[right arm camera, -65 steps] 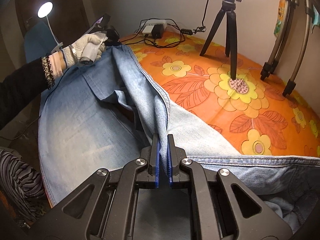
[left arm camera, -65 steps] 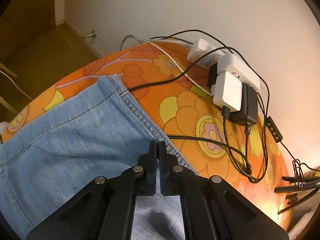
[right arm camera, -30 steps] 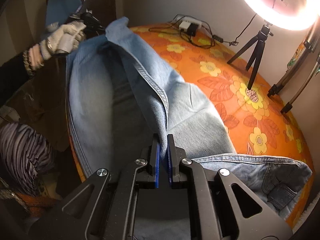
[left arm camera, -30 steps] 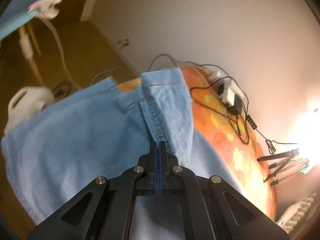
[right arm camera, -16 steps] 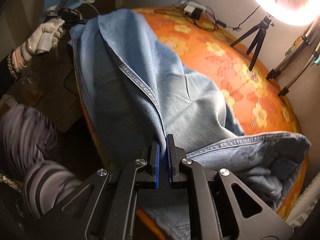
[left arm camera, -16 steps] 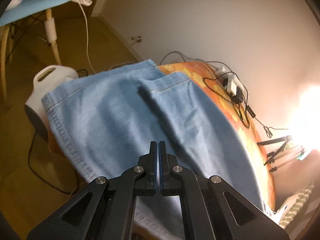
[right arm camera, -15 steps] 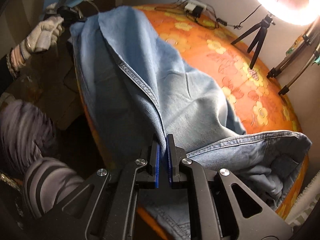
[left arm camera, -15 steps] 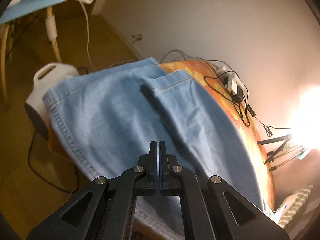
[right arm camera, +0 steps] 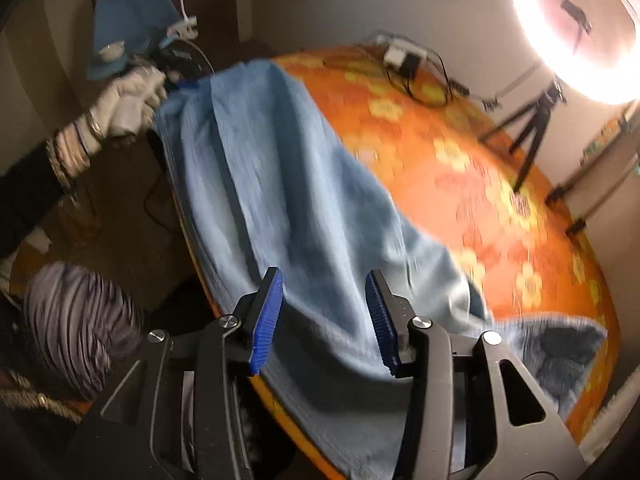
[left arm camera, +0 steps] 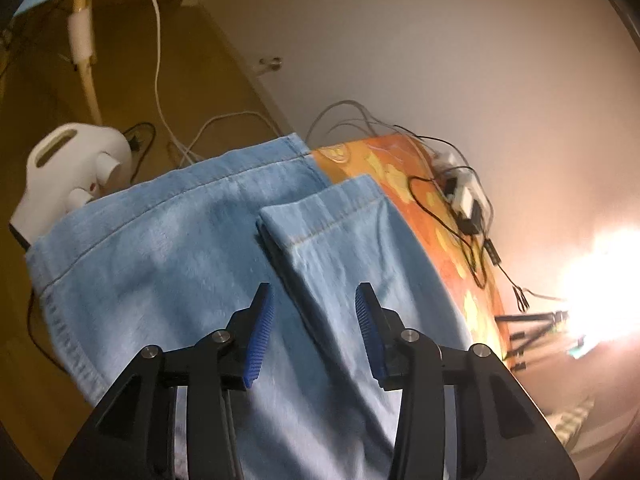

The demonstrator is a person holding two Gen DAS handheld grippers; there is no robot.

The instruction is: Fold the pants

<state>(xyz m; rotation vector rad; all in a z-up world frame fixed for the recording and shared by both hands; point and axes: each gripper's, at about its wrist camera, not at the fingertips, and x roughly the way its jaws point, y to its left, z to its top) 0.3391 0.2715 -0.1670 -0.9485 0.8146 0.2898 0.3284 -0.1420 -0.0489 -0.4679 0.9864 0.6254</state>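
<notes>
Light blue jeans (left arm camera: 208, 248) lie along the near edge of a table with an orange flowered cloth (left arm camera: 420, 200). One leg is folded over the other, and its hem (left arm camera: 324, 212) sits short of the lower hem. My left gripper (left arm camera: 310, 304) hovers above the leg ends, its jaws opening with nothing pinched between the blue pads. In the right wrist view the jeans (right arm camera: 280, 208) drape over the table edge, the waist bunched at the lower right. My right gripper (right arm camera: 324, 312) is above the denim with jaws opening, free of the cloth. A gloved hand (right arm camera: 132, 96) holds the left gripper at the far end.
A power strip with chargers and cables (left arm camera: 460, 196) lies at the table's far corner. A ring light (right arm camera: 576, 28) on a small tripod (right arm camera: 528, 136) stands at the right. A white jug (left arm camera: 68, 164) sits on the floor. A striped trouser leg (right arm camera: 72, 312) is by the table.
Both grippers went from shut to open and let go of the jeans. The folded leg has dropped onto the lower one. The right gripper has risen away from the seam.
</notes>
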